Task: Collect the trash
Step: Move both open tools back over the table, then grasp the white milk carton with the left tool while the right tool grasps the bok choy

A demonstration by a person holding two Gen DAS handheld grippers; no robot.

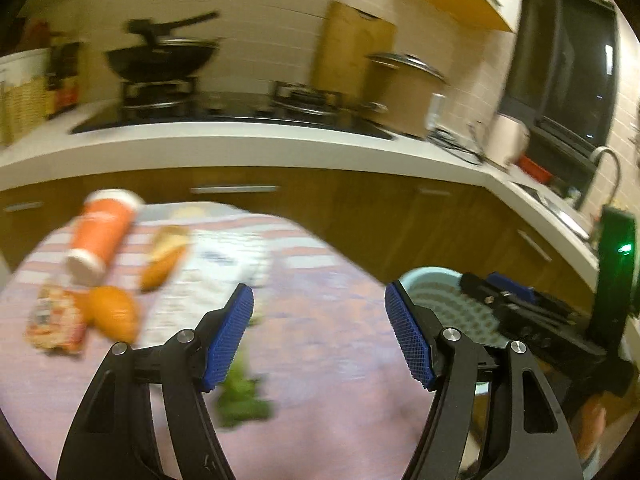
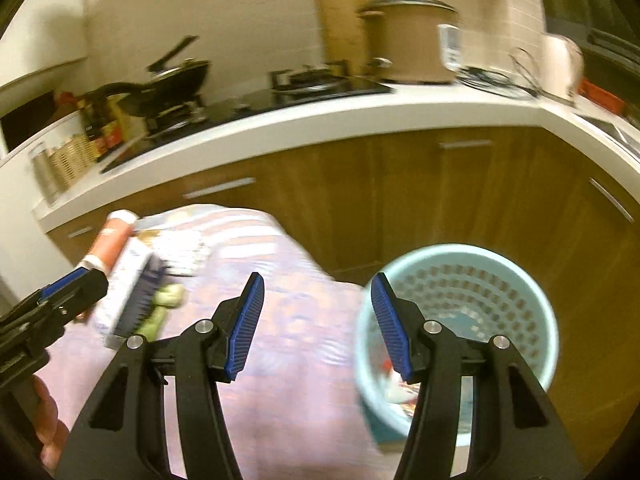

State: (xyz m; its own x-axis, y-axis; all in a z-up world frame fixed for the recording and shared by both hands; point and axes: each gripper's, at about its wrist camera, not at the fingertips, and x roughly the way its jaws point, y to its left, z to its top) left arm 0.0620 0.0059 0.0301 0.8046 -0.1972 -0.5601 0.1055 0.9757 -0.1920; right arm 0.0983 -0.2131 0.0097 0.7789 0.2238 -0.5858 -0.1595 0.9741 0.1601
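Blue-padded left gripper and right gripper are hovering released, holding nothing, over a pink striped tablecloth; green crumpled trash is lying near, pale-blue perforated plastic basket waiting right.

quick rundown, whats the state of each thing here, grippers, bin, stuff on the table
left gripper: open, empty
right gripper: open, empty
pale blue perforated plastic bin: upright, some trash inside
orange cylindrical canister with white caps: lying on its side on the table
green leafy scrap: loose on the pink striped tablecloth
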